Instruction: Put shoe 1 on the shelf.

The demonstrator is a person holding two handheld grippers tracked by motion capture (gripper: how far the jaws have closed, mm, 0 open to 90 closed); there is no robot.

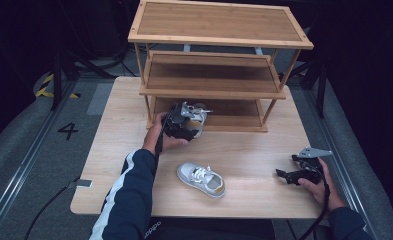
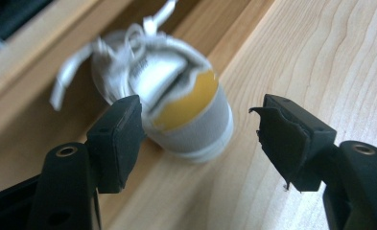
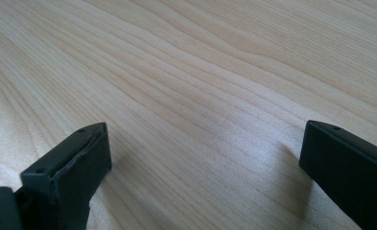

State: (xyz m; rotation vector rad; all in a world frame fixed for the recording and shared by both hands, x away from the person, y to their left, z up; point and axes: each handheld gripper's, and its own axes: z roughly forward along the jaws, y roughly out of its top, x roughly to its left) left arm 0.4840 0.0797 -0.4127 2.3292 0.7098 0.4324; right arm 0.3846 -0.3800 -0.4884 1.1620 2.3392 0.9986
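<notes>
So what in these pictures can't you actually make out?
- Shoe on the rack: in the high view the left claw and hand cover most of it; in the left claw view its laces are blurred.
- Bottom shelf: its back lies in shadow under the shelf above.
- Shoe on the table: too small in the high view to read any marking.
- Right claw: small and dark in the high view.

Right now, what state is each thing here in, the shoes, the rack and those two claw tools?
Left gripper: jaws open, pads apart, gripping nothing.
Shoe at the rack: released, heel toward the gripper, partly on the bottom shelf, laces loose.
Second shoe: upright on the table, untouched.
Right gripper: jaws wide open, nothing between them, low over the table.
Rack: standing, top and middle shelves bare.
</notes>
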